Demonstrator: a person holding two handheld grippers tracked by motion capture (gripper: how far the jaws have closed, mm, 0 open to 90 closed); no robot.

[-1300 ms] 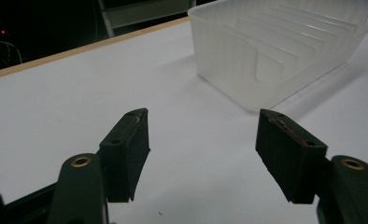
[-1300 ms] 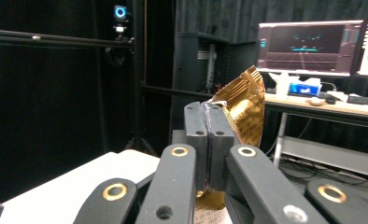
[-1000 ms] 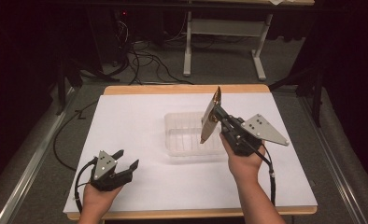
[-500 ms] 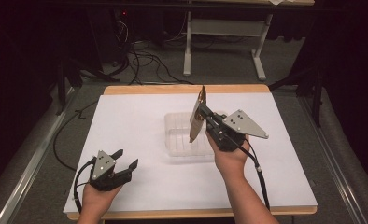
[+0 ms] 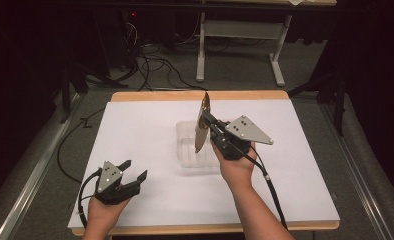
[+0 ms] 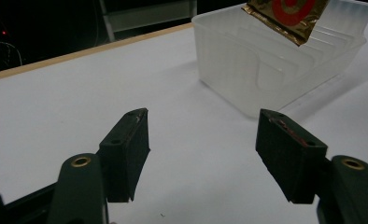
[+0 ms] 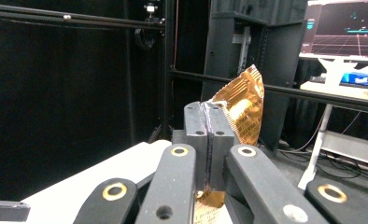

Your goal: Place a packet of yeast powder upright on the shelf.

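We are carrying the gold packet (image 5: 202,122), pinched upright in the right hand-held gripper (image 5: 208,120), leftward from a second ago until it is hanging over the clear bin (image 5: 185,150) on the surface (image 5: 135,135), ready for lowering, while the left hand-held gripper (image 5: 134,170) is resting spread and empty.

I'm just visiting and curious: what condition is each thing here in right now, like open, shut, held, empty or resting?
Left gripper: jaws open, holding nothing, low over the table near its front edge.
Right gripper: jaws shut on the packet, raised above the container.
Gold packet: held on edge, hanging over the container, not yet inside.
Clear plastic container: standing open on the table, no lid on it, looks empty.
White table: bearing the container.
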